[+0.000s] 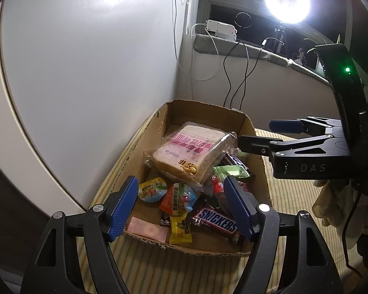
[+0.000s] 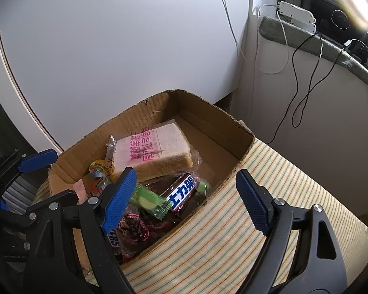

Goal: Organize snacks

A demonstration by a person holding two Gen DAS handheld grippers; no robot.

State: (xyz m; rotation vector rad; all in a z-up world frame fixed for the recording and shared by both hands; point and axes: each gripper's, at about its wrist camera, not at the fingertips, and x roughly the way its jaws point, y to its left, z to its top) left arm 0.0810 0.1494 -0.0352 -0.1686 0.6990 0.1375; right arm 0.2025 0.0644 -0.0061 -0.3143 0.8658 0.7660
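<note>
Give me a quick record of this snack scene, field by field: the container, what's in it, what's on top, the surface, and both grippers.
container: open cardboard box, rim torn
contents: bagged bread slice, Snickers bar, two jelly cups, green packet, yellow packet, pink packet
on top: bread, resting over the other snacks
surface: striped cloth
left gripper: open, above the box's near end, empty
right gripper: open, straddling the box's side wall, empty
</note>
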